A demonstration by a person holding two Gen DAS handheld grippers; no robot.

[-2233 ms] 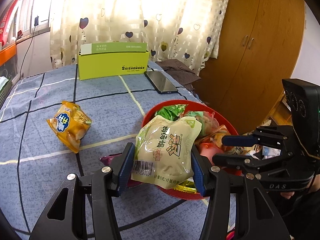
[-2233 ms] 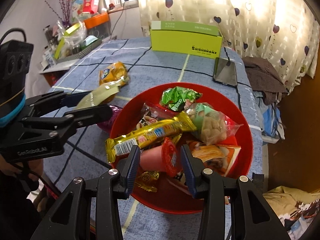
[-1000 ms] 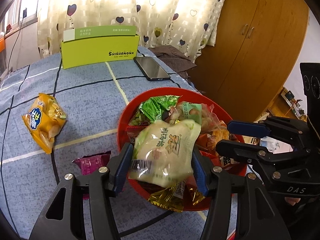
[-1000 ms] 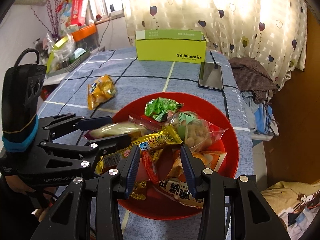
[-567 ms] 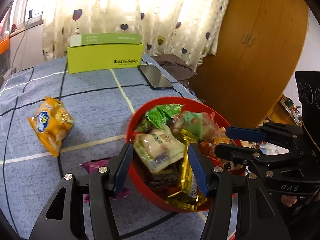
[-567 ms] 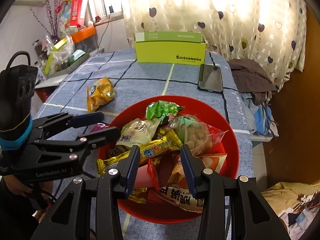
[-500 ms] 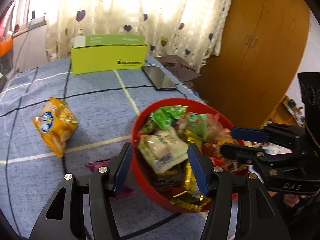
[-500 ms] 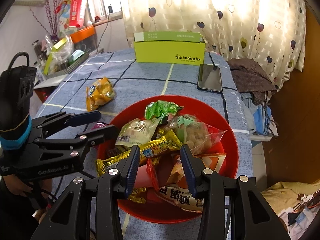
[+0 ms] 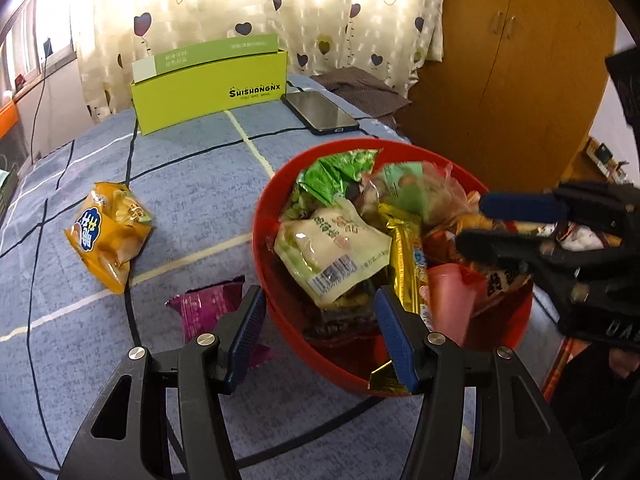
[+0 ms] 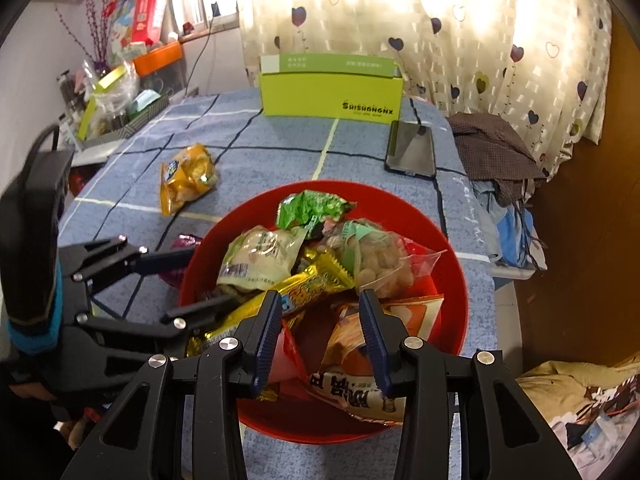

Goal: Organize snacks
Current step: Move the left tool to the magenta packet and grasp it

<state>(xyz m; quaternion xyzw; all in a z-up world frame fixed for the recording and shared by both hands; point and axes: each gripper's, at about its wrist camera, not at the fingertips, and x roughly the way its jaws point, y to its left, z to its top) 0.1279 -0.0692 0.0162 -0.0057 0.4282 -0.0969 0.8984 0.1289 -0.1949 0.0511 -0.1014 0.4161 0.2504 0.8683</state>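
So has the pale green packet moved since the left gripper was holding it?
Yes. The pale green packet has left the left gripper and now lies inside the red bowl, among the other snacks.

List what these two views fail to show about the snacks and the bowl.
- Magenta packet: left claw covers its near end; the right view shows only a sliver.
- Red bowl: the bottom is buried under snacks.
- Pink packet: blurred, label unreadable.
- Orange packet: print too small to read.
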